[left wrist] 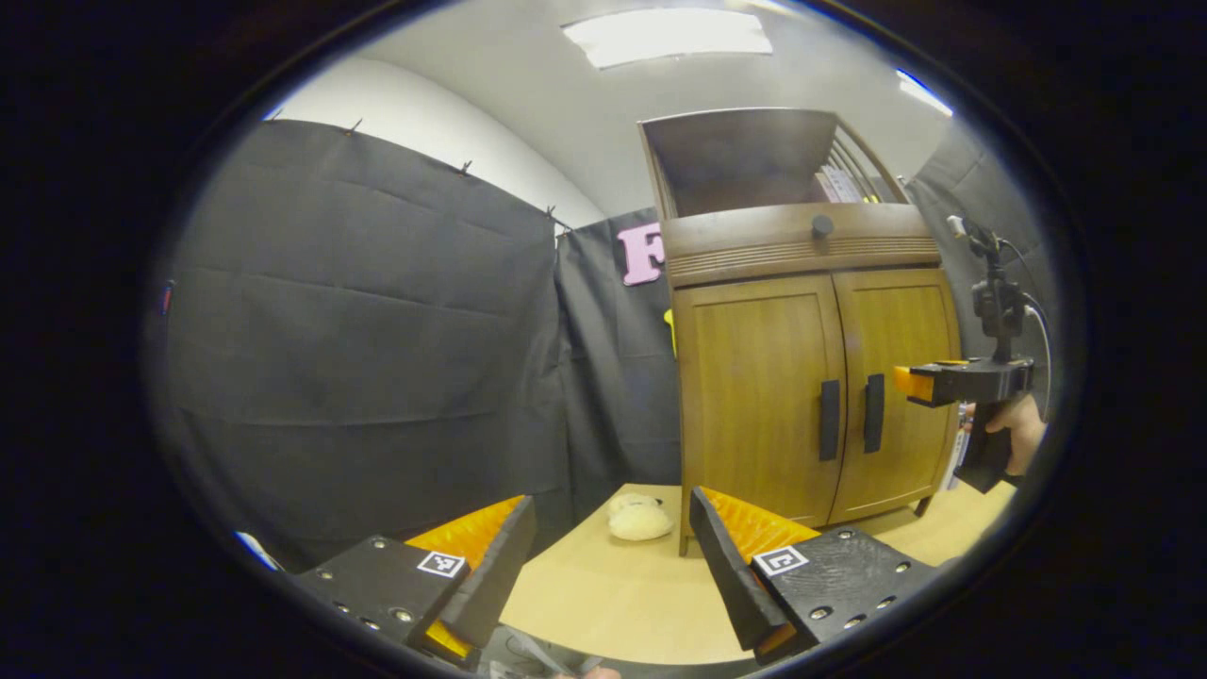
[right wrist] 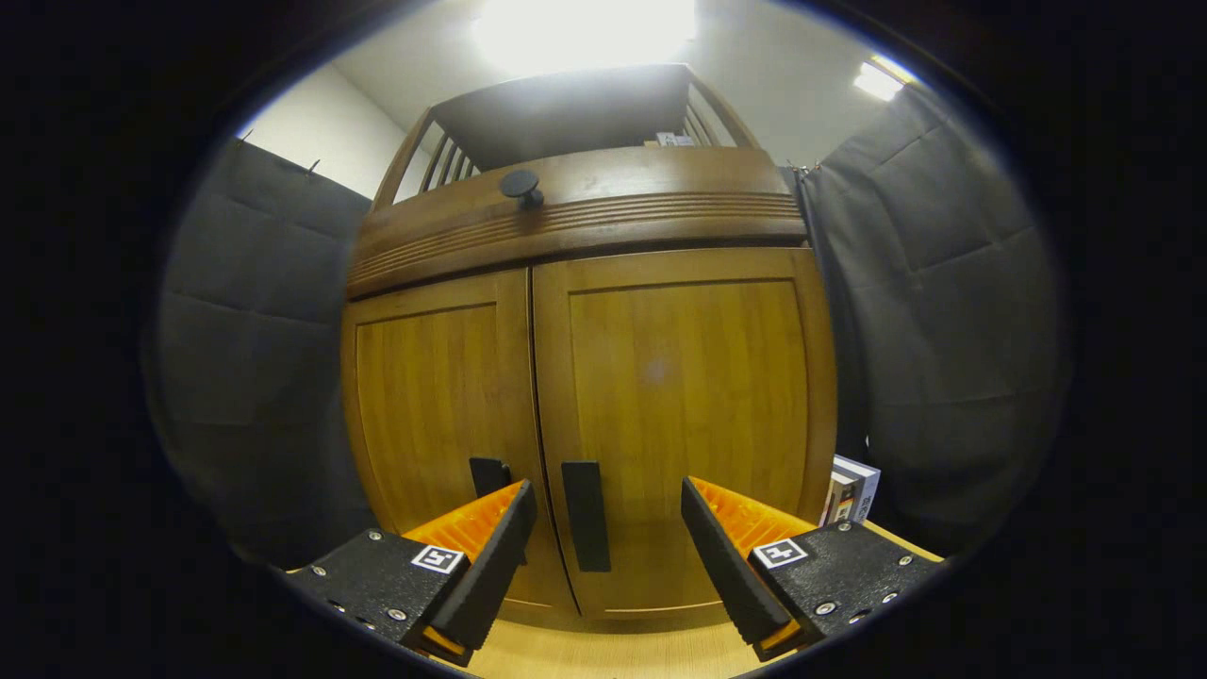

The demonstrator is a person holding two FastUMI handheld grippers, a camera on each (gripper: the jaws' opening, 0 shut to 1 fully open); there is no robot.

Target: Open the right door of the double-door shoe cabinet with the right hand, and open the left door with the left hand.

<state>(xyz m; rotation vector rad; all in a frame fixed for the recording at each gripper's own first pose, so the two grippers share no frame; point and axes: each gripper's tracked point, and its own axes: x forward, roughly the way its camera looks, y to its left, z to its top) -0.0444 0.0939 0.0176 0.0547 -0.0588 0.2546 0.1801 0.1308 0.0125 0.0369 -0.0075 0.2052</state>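
A wooden double-door shoe cabinet [left wrist: 811, 311] stands on a light floor, both doors closed. Its left door [left wrist: 759, 396] and right door [left wrist: 901, 387] each carry a dark vertical handle beside the centre seam: left handle [left wrist: 829, 420], right handle [left wrist: 874, 413]. My left gripper [left wrist: 608, 556] is open and well back from the cabinet. My right gripper [right wrist: 603, 547] is open close in front of the doors, and the right door's handle [right wrist: 586, 516] stands between its fingers without touching them. The left door's handle [right wrist: 490, 476] is partly hidden behind one finger. In the left gripper view the right gripper [left wrist: 919, 382] hovers by the right door, held by a hand [left wrist: 1018, 429].
A pale plush toy [left wrist: 639, 518] lies on the floor at the cabinet's left front corner. A small box [right wrist: 851, 490] stands beside the cabinet's right side. Black cloth walls close in on both sides. A round dark knob [right wrist: 520, 185] sits on the panel above the doors.
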